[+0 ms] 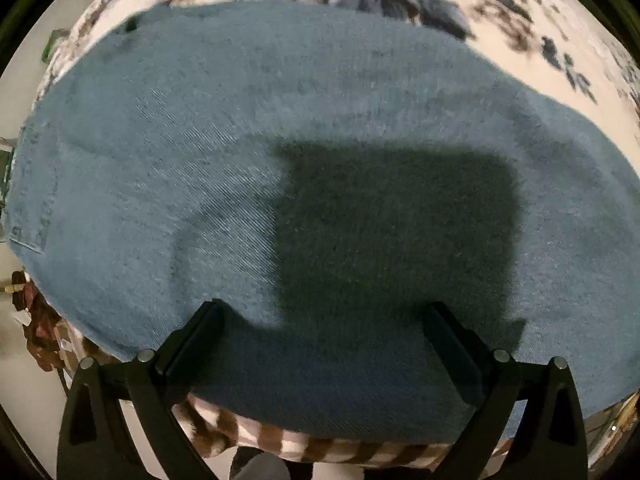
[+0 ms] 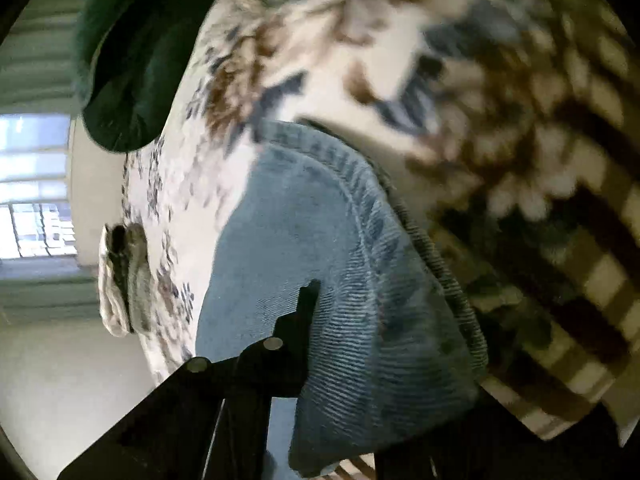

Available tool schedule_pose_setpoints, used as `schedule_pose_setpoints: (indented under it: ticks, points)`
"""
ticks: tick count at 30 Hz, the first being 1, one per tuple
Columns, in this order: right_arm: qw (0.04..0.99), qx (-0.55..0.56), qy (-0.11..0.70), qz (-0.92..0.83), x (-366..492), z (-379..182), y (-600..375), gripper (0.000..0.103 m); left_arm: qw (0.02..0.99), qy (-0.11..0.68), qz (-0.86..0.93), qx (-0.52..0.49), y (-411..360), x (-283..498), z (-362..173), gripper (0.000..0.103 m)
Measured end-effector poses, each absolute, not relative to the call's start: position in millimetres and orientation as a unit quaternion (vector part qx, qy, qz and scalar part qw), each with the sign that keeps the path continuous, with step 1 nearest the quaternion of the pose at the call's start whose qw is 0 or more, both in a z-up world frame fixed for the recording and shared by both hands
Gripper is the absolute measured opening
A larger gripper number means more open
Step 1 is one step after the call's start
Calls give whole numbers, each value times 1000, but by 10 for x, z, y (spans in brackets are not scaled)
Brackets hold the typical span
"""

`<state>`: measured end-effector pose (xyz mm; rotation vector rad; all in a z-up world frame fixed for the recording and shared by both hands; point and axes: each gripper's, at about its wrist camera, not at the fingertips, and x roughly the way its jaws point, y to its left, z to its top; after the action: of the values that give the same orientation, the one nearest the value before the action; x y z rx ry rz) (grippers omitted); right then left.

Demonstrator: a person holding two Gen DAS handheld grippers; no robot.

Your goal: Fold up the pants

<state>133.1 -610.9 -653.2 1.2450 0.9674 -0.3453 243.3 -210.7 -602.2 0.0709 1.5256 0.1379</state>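
Note:
Blue denim pants (image 1: 280,140) lie spread flat over a floral bedspread (image 1: 560,40) and fill the left wrist view. My left gripper (image 1: 326,316) hovers just above the denim with its jaws wide apart and nothing between them; its shadow falls on the cloth. In the right wrist view a thick fold of the pants (image 2: 352,280), with a stitched hem edge, is lifted off the bed. My right gripper (image 2: 340,320) is shut on this fold; only its left finger (image 2: 304,312) shows, the other is hidden behind the denim.
The bedspread (image 2: 192,200) has a brown and white striped border (image 1: 320,448) at the near edge. A dark green cushion (image 2: 128,80) lies at the far end of the bed. A window (image 2: 36,188) and pale wall are beyond.

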Motion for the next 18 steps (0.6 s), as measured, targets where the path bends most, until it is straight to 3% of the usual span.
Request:
schedule_pose_setpoints:
  ticks: [9,18]
  points:
    - [788,400,438,-164,1570,-5425,-5538,6,773,629,83,20,-1780,2393,-5358,103]
    - [823,305,458,-141,2052,-4735,-4348,6,787,606,114,5,-760,2076,-4828,103]
